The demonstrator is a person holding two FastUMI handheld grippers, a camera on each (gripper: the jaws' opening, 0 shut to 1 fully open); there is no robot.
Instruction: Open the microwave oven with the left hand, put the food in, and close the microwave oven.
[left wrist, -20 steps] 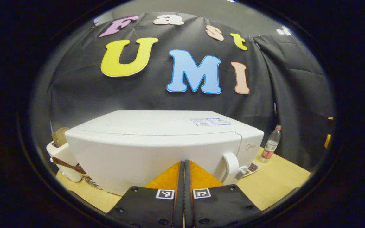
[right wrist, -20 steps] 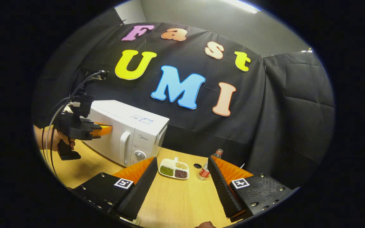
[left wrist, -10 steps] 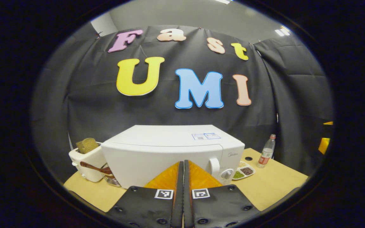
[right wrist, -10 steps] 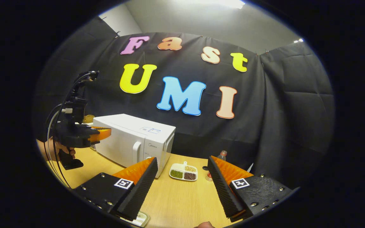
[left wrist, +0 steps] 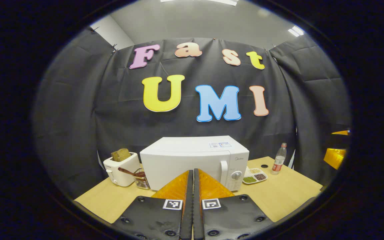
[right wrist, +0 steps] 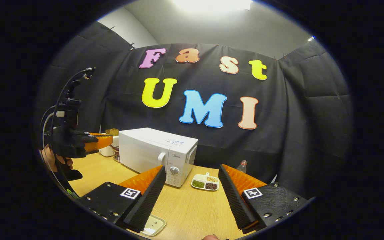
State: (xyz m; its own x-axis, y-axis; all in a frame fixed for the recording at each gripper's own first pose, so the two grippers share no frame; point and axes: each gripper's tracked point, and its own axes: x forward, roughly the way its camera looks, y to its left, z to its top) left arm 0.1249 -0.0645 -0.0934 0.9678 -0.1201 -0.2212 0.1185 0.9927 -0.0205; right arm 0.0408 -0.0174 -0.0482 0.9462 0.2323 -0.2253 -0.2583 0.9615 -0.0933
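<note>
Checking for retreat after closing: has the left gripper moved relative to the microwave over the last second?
Yes. The left gripper has pulled back from the microwave, which looks smaller in the left gripper view.

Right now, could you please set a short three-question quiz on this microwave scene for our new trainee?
1. True or false: the microwave oven door is shut.
2. Which stands directly left of the microwave oven in the left gripper view? A) the toaster B) the bottle C) the divided snack tray
3. Fill in: the left tongs are ____, while the right tongs are ____.

Key
1. True; the door sits flush with the front.
2. A; the bottle and the divided snack tray lie on its right.
3. Shut with nothing between them; open with nothing between them.
</note>
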